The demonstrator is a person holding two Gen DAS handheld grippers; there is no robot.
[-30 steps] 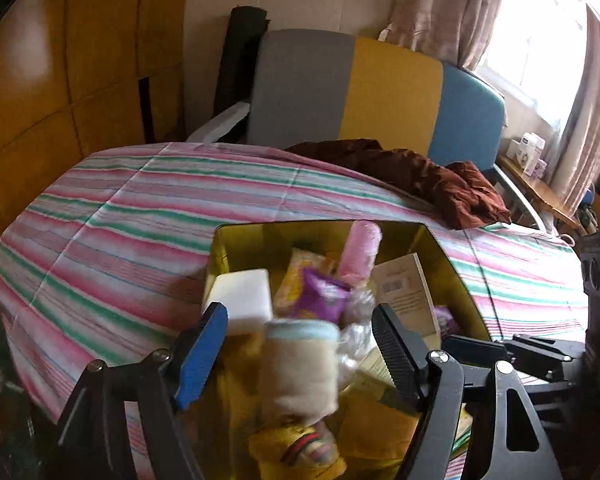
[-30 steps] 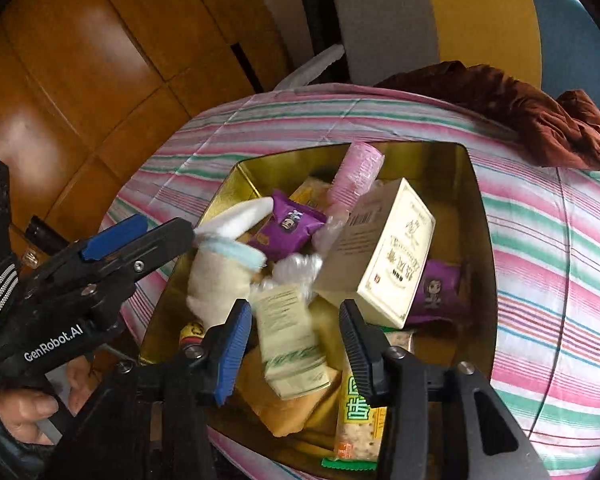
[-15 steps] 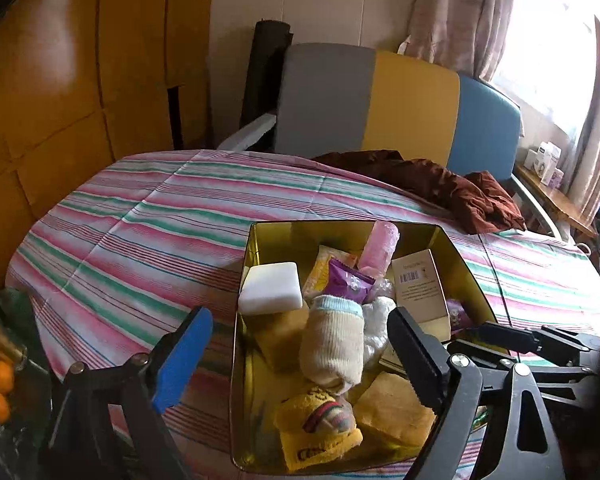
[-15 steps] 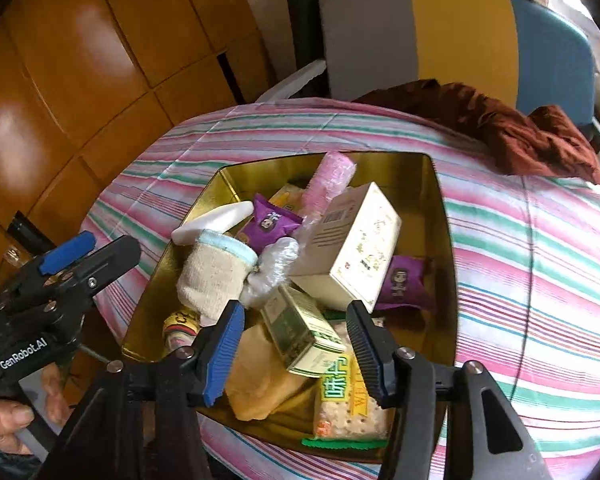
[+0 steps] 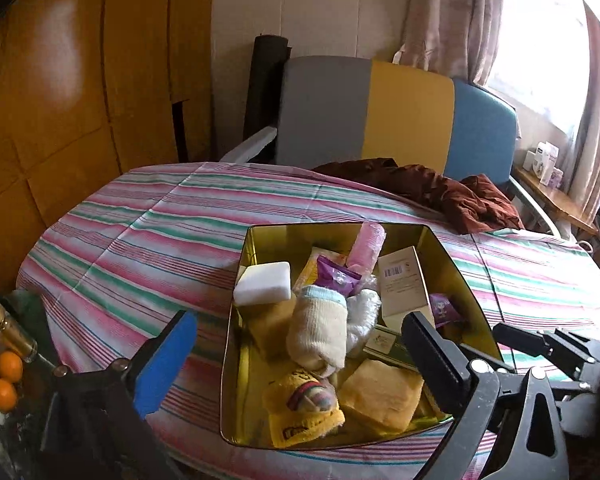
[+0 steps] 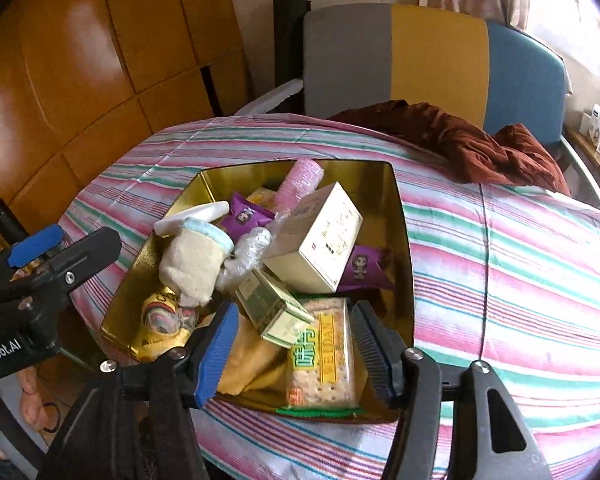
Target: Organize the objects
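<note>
L wrist cam: we see the left gripper (image 5: 296, 344) spread wide, jaws just been opening, nothing clamped. The gold tin (image 5: 340, 234) sits between and below its fingers on the striped tablecloth (image 5: 148, 232), toward the near edge. In the tin: rolled cream sock (image 5: 320, 328) mid, white sponge (image 5: 263, 288) at the far-left corner, pink roll (image 5: 366, 244) leaning on the far wall, white box (image 5: 400, 280) on the right side, yellow cloth (image 5: 300, 412) at the near wall.

R wrist cam: right gripper (image 6: 292, 354) part open, jaws just been opening, gripping nothing. Green carton (image 6: 272, 306) and cracker pack (image 6: 324, 356) lie loose at the tin's near edge, w/ the pack between the fingers but not pinched as far as we can tell. Brown cloth (image 6: 460, 140) sits at the table's far edge.
</note>
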